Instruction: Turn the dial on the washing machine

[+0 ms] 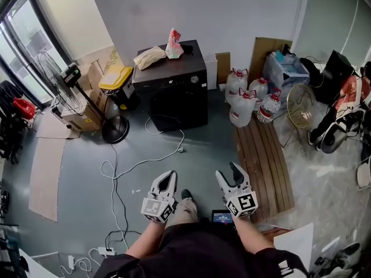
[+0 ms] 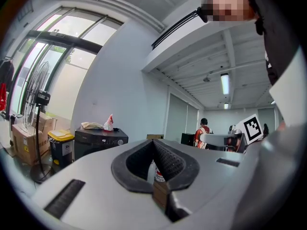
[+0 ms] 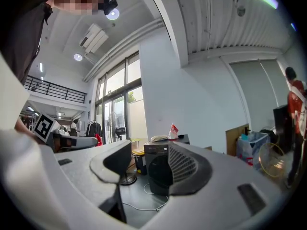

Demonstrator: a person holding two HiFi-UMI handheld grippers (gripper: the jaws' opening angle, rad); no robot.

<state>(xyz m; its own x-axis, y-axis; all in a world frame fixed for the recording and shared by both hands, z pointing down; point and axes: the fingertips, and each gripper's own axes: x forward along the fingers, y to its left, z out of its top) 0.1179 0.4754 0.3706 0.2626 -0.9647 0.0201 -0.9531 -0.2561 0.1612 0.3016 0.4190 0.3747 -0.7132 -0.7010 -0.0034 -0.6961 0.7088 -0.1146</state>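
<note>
- A grey floor runs to a white wall, where the dark washing machine stands well apart from both grippers. Its dial is at the right end of the top front panel.
- Two bags lie on the machine's lid. A yellow-lidded bin and a standing fan are at its left, water bottles and wooden slats at its right. White cables trail across the floor.
- The left gripper has its jaw tips together on nothing. The right gripper has its jaws apart and empty, with the distant machine framed between them.
- The dial's setting is too small to read, and the frame cuts off the clutter at the right edge.
</note>
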